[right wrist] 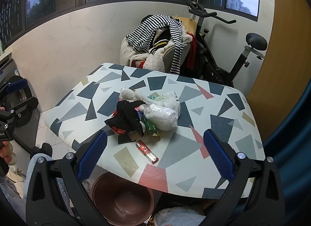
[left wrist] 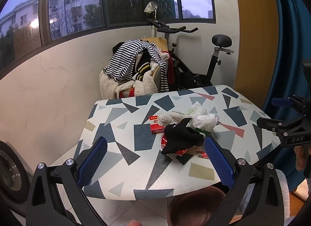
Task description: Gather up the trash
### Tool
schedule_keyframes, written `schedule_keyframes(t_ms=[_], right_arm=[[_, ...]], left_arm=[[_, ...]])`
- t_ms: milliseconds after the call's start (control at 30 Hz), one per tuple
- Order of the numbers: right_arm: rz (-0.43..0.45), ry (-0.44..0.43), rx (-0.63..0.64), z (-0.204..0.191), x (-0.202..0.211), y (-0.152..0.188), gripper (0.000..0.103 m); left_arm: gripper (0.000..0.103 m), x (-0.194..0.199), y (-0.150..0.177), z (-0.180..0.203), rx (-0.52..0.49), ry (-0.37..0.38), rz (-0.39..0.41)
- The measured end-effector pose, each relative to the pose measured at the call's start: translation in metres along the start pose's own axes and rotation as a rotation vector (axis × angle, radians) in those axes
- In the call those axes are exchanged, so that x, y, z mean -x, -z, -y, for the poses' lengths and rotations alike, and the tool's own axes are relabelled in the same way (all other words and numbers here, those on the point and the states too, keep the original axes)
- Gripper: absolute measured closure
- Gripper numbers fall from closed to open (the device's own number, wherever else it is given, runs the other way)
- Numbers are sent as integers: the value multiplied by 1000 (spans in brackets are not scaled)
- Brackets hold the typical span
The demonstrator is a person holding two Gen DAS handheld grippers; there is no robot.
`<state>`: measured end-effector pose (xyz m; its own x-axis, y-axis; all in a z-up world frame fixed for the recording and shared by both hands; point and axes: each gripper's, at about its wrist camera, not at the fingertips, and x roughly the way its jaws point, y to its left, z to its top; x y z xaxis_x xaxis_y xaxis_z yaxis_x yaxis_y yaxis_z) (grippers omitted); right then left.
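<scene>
A pile of trash lies mid-table: a black sock [left wrist: 182, 138] [right wrist: 129, 116] on a crushed red wrapper [left wrist: 176, 151] [right wrist: 118, 129], clear plastic bags [left wrist: 205, 120] [right wrist: 162, 116], a rolled white tissue [left wrist: 169, 119] [right wrist: 132, 94], a red box [left wrist: 155, 125] and a red lighter [right wrist: 146, 151] [left wrist: 202, 155]. My left gripper [left wrist: 155, 157] is open, above the table's near edge, just short of the pile. My right gripper [right wrist: 155, 153] is open, empty, above the near edge with the lighter between its fingers' line. The right gripper also shows at the left wrist view's right edge [left wrist: 281, 126].
The table [left wrist: 120, 120] [right wrist: 223, 120] has a geometric-pattern top. A brown round bin [right wrist: 122, 202] [left wrist: 196, 206] stands on the floor under its near edge. A chair heaped with clothes [left wrist: 136, 68] and an exercise bike [left wrist: 204, 64] stand behind. A washing machine [right wrist: 17, 97] is at left.
</scene>
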<state>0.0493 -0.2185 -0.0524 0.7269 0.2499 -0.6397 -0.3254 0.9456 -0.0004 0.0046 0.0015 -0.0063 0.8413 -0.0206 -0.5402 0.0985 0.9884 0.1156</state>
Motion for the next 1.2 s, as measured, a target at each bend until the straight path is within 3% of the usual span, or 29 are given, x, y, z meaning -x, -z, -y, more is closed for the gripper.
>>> schedule_keyframes(t_ms=[200, 300, 533, 700, 800, 867, 1000, 1067, 1100, 1200], right_arm=[[-37, 32, -55, 9, -12, 2, 6], [-45, 33, -104, 22, -24, 12, 6], [-73, -12, -150, 37, -61, 41, 5], [-121, -30, -129, 37, -98, 62, 5], [-202, -66, -113, 35, -131, 73, 6], [-266, -37, -74, 28, -156, 79, 6], [-272, -41, 3, 13, -184, 82, 7], [-295, -50, 34, 6, -201, 81, 12], [-302, -59, 38, 4, -207, 81, 20], [-332, -91, 54, -1, -225, 81, 23]], left_arm=[[5, -12, 6, 3, -67, -50, 22], [5, -26, 14, -2, -70, 11, -14], [5, -58, 35, -6, -55, 14, -58], [5, -77, 45, -9, -51, 45, -50], [5, -92, 50, -10, -41, 66, -73], [5, -98, 53, -12, -32, 74, -90], [5, -117, 60, -13, -10, 105, -158], [5, -123, 62, -15, 6, 102, -181], [5, -126, 63, -18, 21, 106, -189], [5, -132, 66, -27, 91, 146, -207]])
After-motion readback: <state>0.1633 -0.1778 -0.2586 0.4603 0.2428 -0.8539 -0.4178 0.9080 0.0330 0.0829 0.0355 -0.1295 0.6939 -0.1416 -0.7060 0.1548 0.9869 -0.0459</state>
